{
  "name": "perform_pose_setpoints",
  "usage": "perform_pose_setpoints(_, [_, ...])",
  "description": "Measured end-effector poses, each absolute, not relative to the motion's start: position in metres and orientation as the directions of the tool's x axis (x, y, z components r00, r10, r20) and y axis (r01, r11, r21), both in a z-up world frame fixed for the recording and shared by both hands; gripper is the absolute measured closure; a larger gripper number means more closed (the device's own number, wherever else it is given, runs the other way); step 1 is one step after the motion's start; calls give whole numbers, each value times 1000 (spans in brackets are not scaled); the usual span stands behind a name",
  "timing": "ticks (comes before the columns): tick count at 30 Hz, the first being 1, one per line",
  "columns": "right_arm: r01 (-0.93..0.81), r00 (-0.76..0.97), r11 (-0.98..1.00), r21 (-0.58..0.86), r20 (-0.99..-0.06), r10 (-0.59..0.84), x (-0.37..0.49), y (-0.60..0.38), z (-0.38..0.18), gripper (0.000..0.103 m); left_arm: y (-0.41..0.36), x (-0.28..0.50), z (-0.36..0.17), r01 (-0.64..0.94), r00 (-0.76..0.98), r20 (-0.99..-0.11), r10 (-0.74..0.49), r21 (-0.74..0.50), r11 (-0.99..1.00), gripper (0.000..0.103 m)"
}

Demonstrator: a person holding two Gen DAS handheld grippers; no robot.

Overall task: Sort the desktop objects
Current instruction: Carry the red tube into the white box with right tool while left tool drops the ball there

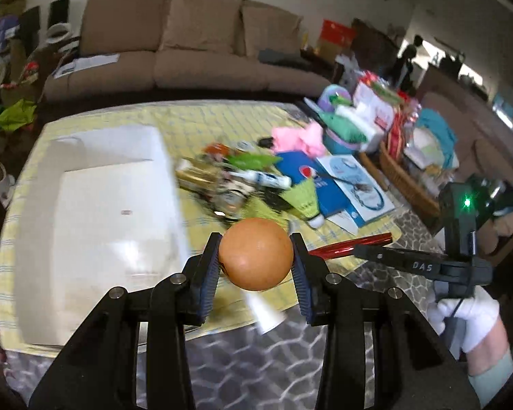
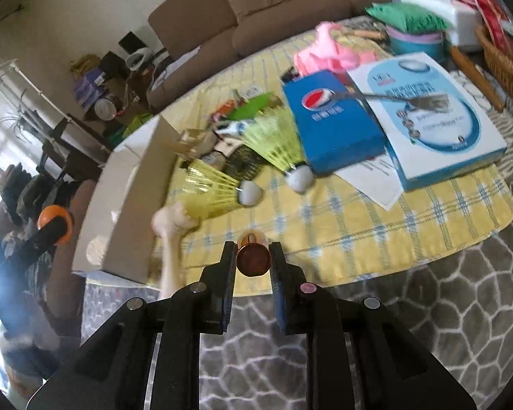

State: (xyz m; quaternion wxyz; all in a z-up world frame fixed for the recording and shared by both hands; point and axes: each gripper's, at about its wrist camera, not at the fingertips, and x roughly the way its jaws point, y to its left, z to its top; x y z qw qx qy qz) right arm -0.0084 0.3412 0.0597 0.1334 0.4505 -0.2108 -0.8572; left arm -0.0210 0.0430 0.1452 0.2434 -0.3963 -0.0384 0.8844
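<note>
Mid-sort, the left gripper [image 1: 256, 256] clenches a round orange ball [image 1: 255, 253] just beside the white cardboard box [image 1: 119, 225]; the right gripper [image 2: 253, 259] grips a shiny red metallic tube [image 2: 253, 260] nearby. Next, each item likely needs carrying over the box's rim and releasing.

"DAS" marks the right tool [image 1: 376, 254].

Soft daylight, window glare at the right view's left, motion blur, fisheye-bent edges.
</note>
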Motion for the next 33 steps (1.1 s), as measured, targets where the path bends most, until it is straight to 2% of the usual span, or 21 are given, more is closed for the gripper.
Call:
perform_pose_setpoints(9, [152, -587, -896, 418, -691, -422, -15, 272, 126, 84, -59, -14, 158, -315, -623, -670, 404, -258, -913, 67])
perform_pose_setpoints(13, [259, -561, -866, 429, -663, -496, -25, 214, 157, 84, -98, -10, 158, -283, -637, -663, 394, -274, -919, 67])
perform_pose_setpoints(17, [346, -468, -811, 473, -662, -586, -43, 151, 158, 84, -135, -7, 155, -247, -648, -664, 374, -281, -927, 67])
perform_pose_setpoints(23, [433, -271, -781, 450, -761, -589, -75, 44, 117, 84, -175, 1, 140, -203, -649, -670, 359, -303, -931, 67])
perform_pose_setpoints(28, [510, -174, -791, 337, -860, -479, -93, -12, 101, 84, -194, 3, 127, -188, -639, -676, 366, -325, -927, 67])
perform_pose_setpoints(33, [603, 34, -744, 289, -940, -338, -107, -44, 82, 84, -201, 6, 124, -196, -638, -666, 388, -347, -917, 67])
